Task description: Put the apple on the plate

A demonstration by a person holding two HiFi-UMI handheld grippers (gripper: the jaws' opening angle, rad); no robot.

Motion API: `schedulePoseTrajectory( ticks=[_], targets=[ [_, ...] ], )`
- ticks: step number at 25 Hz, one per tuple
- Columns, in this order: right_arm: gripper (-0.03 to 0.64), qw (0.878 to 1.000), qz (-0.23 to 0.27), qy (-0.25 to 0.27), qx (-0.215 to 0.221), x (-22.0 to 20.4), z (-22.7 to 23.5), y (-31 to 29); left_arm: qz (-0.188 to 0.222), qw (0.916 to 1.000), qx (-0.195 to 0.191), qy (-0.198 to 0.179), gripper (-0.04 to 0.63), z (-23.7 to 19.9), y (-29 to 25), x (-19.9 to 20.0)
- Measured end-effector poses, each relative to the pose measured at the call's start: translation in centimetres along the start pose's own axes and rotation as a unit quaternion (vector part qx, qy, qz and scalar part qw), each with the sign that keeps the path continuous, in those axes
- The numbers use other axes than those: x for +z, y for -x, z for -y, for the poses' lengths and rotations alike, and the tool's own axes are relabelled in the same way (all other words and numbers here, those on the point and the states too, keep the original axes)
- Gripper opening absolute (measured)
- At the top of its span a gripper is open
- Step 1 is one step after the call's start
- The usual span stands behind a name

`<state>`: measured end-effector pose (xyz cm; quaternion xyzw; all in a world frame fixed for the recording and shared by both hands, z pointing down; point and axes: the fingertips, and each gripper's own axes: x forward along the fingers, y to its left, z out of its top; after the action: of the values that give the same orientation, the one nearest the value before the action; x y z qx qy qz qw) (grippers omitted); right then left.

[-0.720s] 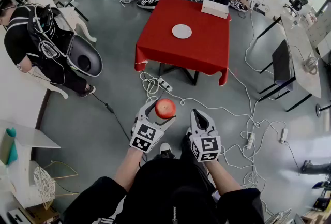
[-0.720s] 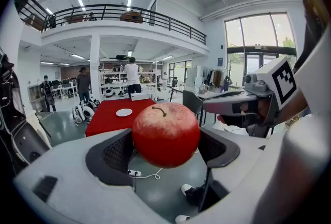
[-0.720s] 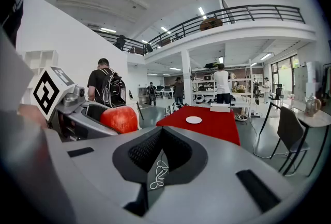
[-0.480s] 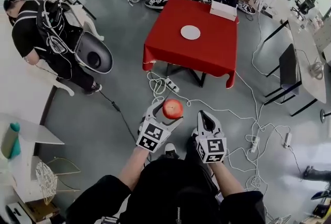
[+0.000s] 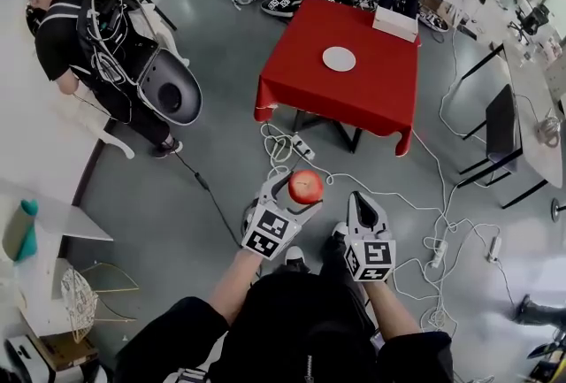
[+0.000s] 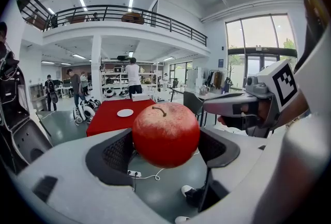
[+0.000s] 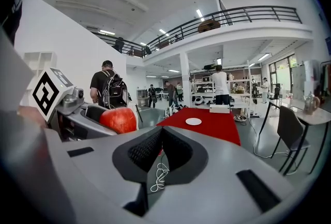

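Observation:
A red apple (image 5: 305,186) with a short stem sits between the jaws of my left gripper (image 5: 294,191), which is shut on it above the grey floor. The same apple (image 6: 166,134) fills the middle of the left gripper view, pressed by both dark pads. My right gripper (image 5: 364,206) hangs just to the right of it, shut with nothing in it; its jaws meet in the right gripper view, where the apple (image 7: 118,119) shows at the left. A small white plate (image 5: 339,59) lies on the red-clothed table (image 5: 380,98) some way ahead; the plate (image 6: 125,113) is tiny behind the apple.
White cables and a power strip (image 5: 302,147) trail over the floor between me and the table. A white box (image 5: 395,22) sits at the table's far edge. A person with a backpack (image 5: 88,45) bends at the left. A dark chair (image 5: 501,129) stands at the right.
The table and plate have shifted right and lower in the head view, so they sit closer. Both grippers keep their places relative to each other, the apple still in the left one.

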<state>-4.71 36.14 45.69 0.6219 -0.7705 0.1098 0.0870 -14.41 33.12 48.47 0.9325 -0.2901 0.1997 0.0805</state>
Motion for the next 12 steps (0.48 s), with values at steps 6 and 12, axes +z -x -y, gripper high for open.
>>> schedulePoseTrajectory(
  ticks=[6,12],
  targets=[
    [0.011,1.0,-0.006,0.0,0.007,-0.4,-0.3,0.0,0.001,1.0,0.0,0.0,0.399,0.1,-0.1,0.1],
    [0.012,1.0,-0.01,-0.003,0.01,-0.6,0.7,-0.1,-0.004,1.0,-0.001,0.001,0.399,0.6,-1.1,0.2]
  ],
)
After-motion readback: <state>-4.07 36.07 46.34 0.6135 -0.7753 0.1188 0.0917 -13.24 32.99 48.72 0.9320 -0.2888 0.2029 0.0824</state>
